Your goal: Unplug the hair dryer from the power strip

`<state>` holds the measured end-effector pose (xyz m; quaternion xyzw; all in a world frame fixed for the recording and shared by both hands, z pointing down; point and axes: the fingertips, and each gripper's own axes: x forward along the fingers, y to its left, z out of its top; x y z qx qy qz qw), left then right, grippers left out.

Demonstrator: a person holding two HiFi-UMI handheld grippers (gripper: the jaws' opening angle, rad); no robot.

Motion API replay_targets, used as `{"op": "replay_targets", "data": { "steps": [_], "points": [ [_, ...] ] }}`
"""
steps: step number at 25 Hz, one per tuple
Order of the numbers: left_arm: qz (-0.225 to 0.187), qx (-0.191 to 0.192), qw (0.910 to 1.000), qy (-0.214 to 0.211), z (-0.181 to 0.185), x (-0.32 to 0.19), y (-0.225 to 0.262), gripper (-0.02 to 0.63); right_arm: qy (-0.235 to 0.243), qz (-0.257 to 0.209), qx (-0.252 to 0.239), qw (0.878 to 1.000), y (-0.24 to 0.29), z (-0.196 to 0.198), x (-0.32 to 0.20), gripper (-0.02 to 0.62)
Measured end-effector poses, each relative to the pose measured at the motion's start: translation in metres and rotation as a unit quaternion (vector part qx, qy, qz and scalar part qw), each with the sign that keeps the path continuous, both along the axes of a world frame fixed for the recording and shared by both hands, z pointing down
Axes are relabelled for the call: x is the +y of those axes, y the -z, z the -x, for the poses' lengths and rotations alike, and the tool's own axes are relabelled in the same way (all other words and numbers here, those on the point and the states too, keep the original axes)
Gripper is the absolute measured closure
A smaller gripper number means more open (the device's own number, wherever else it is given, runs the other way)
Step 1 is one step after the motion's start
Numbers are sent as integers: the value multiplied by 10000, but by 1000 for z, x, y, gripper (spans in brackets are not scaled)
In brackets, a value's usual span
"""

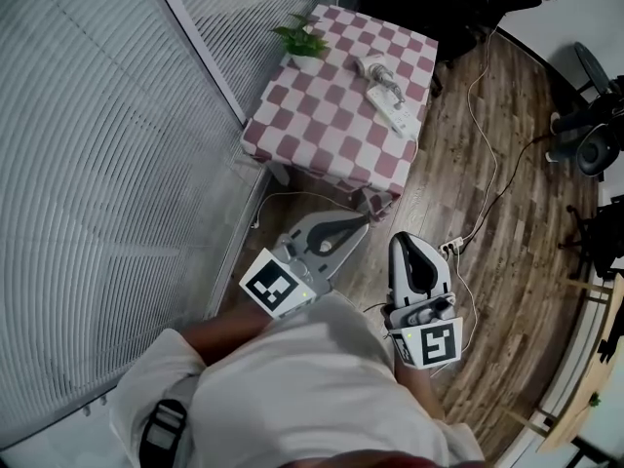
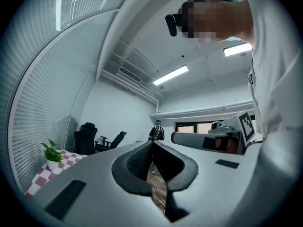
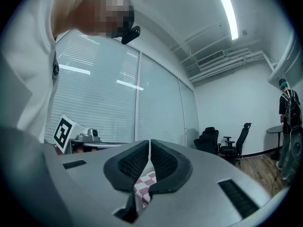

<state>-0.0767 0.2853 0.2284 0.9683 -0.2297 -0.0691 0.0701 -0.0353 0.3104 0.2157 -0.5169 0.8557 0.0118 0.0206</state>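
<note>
Slatted blinds (image 1: 88, 164) cover the nine o'clock side, a wood-plank floor (image 1: 507, 261) spreads at three o'clock, and a checkered table (image 1: 322, 115) stands at twelve.

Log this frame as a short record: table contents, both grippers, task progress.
table: pink-and-white checked cloth table, ahead of the person
on it: long white power strip; pale hair dryer at its far end; small green potted plant at a far corner
left gripper: shut, empty, short of the table
right gripper: shut, empty, short of the table
plug: too small to tell
</note>
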Motion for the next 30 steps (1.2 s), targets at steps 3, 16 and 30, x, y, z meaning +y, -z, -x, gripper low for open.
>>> {"op": "replay_targets", "data": {
  "steps": [3,16,30],
  "points": [
    [-25,32,10000,-12,6,-29,0,577,8,1,12,10000,-1,8,-29,561],
    [109,-62,9999,-101,20,-113,-19,577,-89,169,-52,9998,-16,20,-113,561],
    [224,-64,9996,-135,4,-149,-23,577,-233,285,9,9993,-24,-1,-153,561]
  ]
}}
